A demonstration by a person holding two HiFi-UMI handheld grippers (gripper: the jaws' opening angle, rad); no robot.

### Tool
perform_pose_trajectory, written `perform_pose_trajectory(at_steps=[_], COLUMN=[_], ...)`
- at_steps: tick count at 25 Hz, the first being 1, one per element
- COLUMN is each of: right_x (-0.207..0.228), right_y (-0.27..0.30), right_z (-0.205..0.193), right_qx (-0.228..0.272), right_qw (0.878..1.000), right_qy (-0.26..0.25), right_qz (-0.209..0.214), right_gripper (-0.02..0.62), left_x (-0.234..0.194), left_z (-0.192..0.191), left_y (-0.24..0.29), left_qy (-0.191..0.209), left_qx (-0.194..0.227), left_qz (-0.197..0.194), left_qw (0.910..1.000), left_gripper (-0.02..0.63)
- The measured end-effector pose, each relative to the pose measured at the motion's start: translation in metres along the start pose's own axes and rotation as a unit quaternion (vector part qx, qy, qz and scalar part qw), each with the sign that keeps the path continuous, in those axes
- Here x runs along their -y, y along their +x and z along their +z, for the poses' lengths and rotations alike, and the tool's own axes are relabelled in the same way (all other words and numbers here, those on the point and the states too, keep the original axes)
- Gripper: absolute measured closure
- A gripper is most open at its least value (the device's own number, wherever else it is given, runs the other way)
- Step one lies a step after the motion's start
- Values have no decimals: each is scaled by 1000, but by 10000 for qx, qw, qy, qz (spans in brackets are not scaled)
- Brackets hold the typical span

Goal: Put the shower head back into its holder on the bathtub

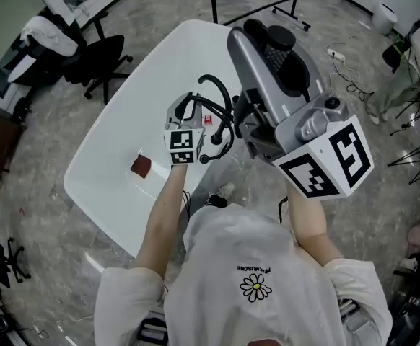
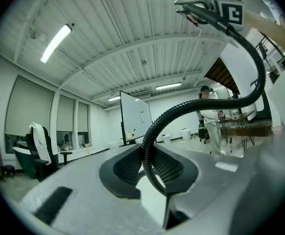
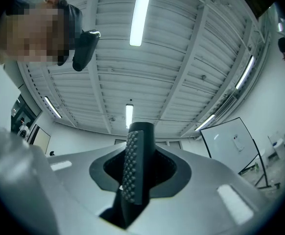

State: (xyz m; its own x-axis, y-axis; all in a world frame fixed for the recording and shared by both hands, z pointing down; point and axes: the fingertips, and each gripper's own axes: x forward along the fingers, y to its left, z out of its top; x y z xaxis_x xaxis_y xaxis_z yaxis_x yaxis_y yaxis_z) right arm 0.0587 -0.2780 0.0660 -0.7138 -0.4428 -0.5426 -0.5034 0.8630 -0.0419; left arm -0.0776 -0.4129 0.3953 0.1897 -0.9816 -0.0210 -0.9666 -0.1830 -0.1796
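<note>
The white bathtub lies below me in the head view. My left gripper is over its near side and shut on the black ribbed shower hose, which passes between its pads. From there the hose arcs up to my right gripper, held higher and close to the head camera. In the right gripper view the right gripper is shut on the shower head's dark studded handle, which stands upright between the jaws. Most of the shower head is hidden in the head view.
A small reddish-brown patch sits on the tub. Office chairs stand at the upper left, a black stand's legs at the top, cables on the floor at right. A whiteboard and a standing person are farther off.
</note>
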Motion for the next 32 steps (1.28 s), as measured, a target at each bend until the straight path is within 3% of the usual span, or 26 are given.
perform_pose_trajectory(at_steps=[3,8,11,15,23,26,32], right_x=[15,23,17,10,-1,-3,-5], right_y=[12,29,31,29,29,30,42], right_z=[-2,-7,-10,-20,-34,-46,-61], right_qx=[88,273,324,235,9,-120,-346], right_qw=[10000,9994,9991,9992,9995,9993,9987], right_qy=[-5,202,281,317,312,354,374], right_qz=[-38,-19,51,83,18,17,49], right_gripper=[497,497,499,499,497,497,499], left_x=[-24,-64,-74,-65,-36,-21,19], left_z=[31,92,89,56,-25,-72,-168], left_y=[5,-4,-21,-36,-57,-57,-64], left_qy=[343,1374,1368,1043,389,90,-278], left_qx=[294,621,552,341,-475,-913,-1819], left_qz=[72,-28,19,39,-105,-178,-348], left_qw=[9990,9886,9891,9940,9981,9956,9823], left_gripper=[545,545,545,545,543,543,543])
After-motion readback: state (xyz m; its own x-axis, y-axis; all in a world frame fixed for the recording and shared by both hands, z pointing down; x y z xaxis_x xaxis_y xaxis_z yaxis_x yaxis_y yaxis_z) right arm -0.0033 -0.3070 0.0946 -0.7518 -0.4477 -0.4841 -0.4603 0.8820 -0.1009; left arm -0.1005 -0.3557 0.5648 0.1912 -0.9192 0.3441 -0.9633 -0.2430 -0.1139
